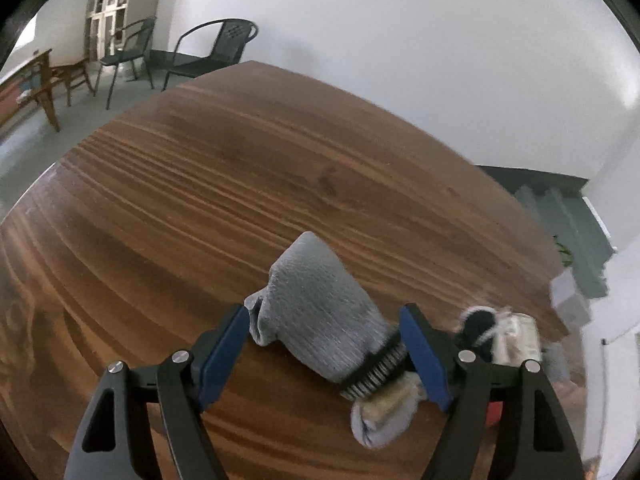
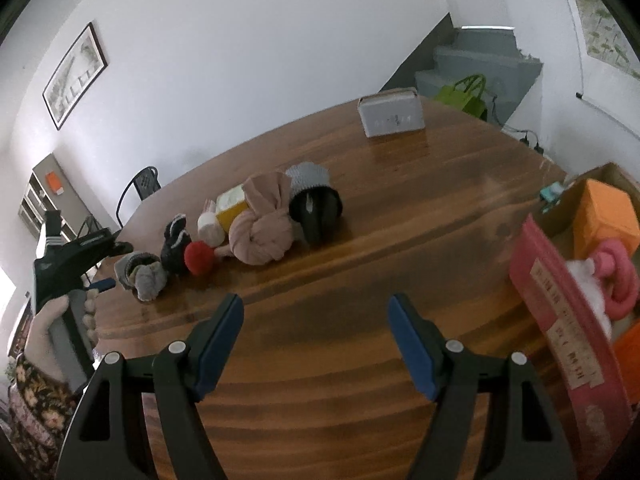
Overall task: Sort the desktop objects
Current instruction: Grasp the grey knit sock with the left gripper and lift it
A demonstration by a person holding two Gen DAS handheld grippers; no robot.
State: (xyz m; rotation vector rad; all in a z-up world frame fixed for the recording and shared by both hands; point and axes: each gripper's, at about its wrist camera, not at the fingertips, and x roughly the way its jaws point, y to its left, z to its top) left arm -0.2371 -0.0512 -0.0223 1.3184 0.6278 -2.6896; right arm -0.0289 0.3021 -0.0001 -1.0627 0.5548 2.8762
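The left claw [image 1: 324, 340] is seen spread wide over the brown wooden counter [image 1: 208, 184], its blue-padded fingers [image 1: 222, 354] set on either side of a grey knitted sock with a black-and-white striped cuff [image 1: 320, 312]. The sock lies on the counter between the fingers; its cuff end sits against or just beside the right-hand pad, though whether it is actually touched cannot be told, and the other pad stands apart from the fabric, so nothing is pinched. Just beyond that pad a black fuzzy item [image 1: 478, 328] and a pale cream roll [image 1: 518, 338] are seen near the counter edge. In the right wrist view the right claw [image 2: 316, 336] is likewise held spread above bare wood, with nothing between its fingers. Farther along the counter [image 2: 400, 208] a row of soft things is laid out: a grey rolled sock [image 2: 144, 278], a red pompom [image 2: 199, 258], a pink knotted cloth [image 2: 262, 228] and a black cup-shaped piece with a grey knitted band [image 2: 314, 200]. A grey rectangular box [image 2: 391, 118] stands well apart at the far side. A brown cardboard box [image 2: 560, 212] holding orange and pink items is seen at the right.
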